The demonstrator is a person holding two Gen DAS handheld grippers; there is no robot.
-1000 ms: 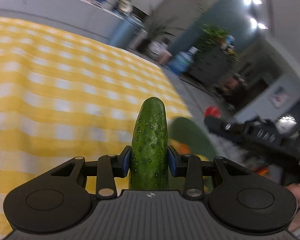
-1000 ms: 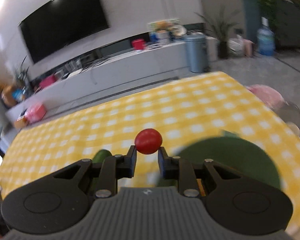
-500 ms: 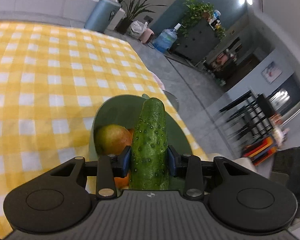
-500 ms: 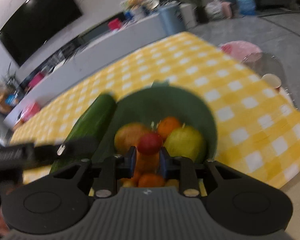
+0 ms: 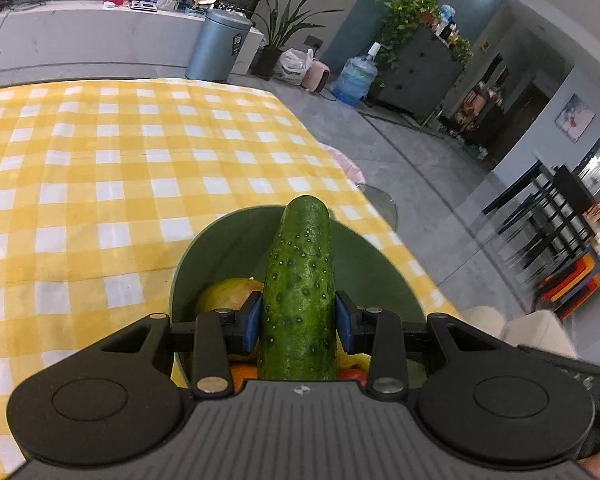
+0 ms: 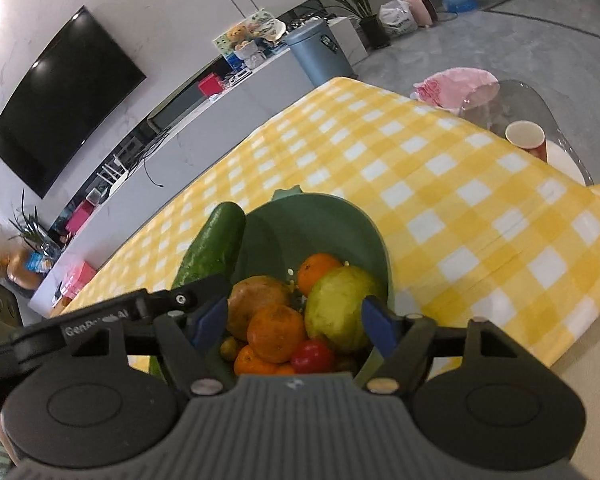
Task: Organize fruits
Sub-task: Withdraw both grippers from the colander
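Observation:
My left gripper [image 5: 296, 322] is shut on a long green cucumber [image 5: 300, 292], which hangs over the green bowl [image 5: 220, 236] on the yellow checked tablecloth. In the right wrist view the same cucumber [image 6: 214, 246] lies along the bowl's [image 6: 340, 220] left rim. My right gripper [image 6: 292, 320] is over the bowl, its jaws opening with nothing pressed between the pads. A small red tomato [image 6: 312, 356] lies below it among oranges [image 6: 276, 332], a brownish pear [image 6: 256, 300] and a yellow-green fruit [image 6: 340, 304].
The bowl stands near the table's right front corner. A red paper cup [image 6: 526, 138] sits on a glass side table [image 6: 540, 112] beyond the right edge, with a pink cloth [image 6: 452, 84] behind it. Open tablecloth [image 5: 80, 180] stretches to the left and far side.
Both grippers came in over the green bowl. The right gripper, which held the red tomato, has opened and the tomato now lies among the fruit in the bowl. The left still holds the cucumber.

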